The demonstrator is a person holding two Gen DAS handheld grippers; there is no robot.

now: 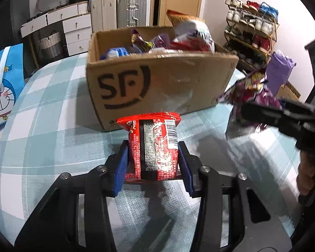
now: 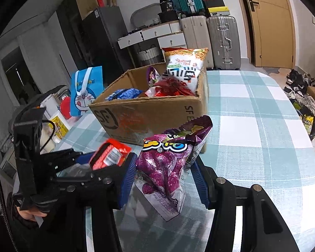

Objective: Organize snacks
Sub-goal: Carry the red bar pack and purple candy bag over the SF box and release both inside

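Left tool (image 1: 154, 155) pinches a light, crinkly red packet (image 1: 154, 145) mid-body; right tool (image 2: 163, 178) clamps a soft purple bag (image 2: 166, 168) near the cardboard box (image 1: 157, 84).

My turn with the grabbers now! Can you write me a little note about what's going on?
Left gripper: shut on a red foil snack packet, held above the checked tablecloth.
Right gripper: shut on a purple shiny snack bag, also lifted off the table.
The brown cardboard box marked SF stands open just ahead of both grippers.
Done: several snacks are already in the box, including a tall white and orange bag and a blue packet.
Left: both held snacks are still outside the box; they probably go in next.
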